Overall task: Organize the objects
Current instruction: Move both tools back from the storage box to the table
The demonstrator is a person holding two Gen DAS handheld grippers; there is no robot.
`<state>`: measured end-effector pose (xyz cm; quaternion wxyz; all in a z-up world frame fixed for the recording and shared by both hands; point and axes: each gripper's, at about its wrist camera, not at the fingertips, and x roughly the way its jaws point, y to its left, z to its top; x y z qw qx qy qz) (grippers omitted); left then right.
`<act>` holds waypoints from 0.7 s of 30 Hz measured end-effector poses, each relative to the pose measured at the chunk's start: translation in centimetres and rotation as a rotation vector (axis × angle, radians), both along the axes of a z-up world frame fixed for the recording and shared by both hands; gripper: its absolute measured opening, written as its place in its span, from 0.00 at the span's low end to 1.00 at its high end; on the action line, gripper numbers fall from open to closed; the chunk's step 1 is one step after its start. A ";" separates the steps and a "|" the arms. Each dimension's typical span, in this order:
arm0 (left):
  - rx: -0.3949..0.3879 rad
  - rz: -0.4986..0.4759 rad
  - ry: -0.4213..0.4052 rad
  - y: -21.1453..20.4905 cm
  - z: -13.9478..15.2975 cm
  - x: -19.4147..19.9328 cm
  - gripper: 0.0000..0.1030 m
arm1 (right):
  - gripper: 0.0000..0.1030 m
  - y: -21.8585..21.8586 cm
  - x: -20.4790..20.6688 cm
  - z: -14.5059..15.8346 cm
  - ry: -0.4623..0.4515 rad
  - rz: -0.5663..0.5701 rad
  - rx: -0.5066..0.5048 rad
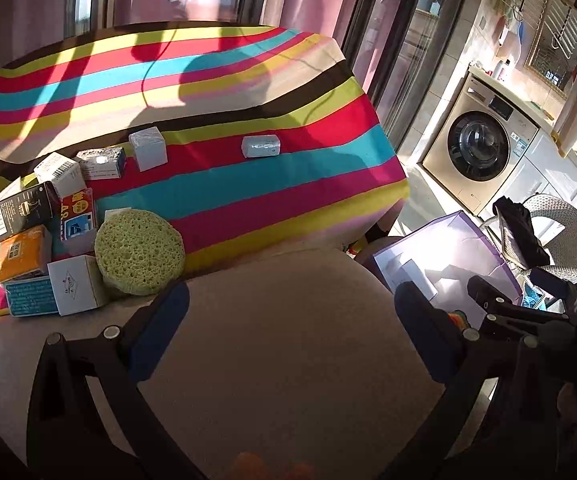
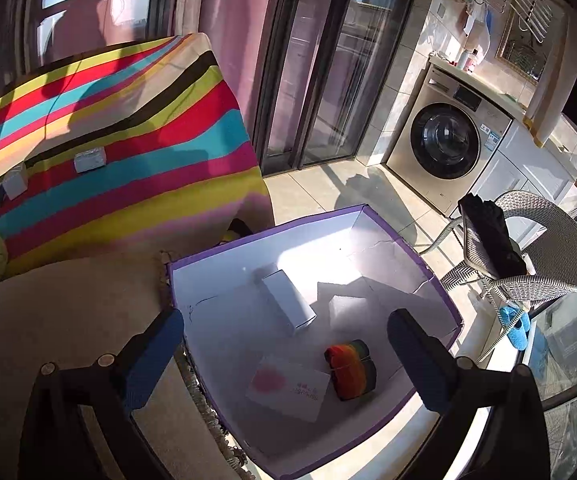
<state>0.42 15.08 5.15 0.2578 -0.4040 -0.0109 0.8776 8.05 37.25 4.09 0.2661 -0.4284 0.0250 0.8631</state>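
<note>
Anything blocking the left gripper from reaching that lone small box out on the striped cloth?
Nothing visible. The left gripper is open over bare beige surface, the lone box lies straight ahead, and the green sponge sits off left.

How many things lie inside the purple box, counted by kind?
Inside the purple box:
White boxes: 2
Card with a pink mark: 1
Rainbow-coloured bundle: 1
Total: 4
</note>
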 end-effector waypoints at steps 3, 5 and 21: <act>-0.003 0.051 -0.006 -2.3 -0.1 -0.1 1.00 | 1.00 -2.0 -0.8 0.1 0.011 0.058 -0.026; -0.004 0.085 -0.011 -3.9 -0.3 -0.2 1.00 | 1.00 -3.3 -1.4 0.3 0.016 0.095 -0.041; -0.250 0.414 -0.009 -13.0 -2.0 -0.7 1.00 | 1.00 -11.8 -4.8 0.3 0.122 0.320 -0.219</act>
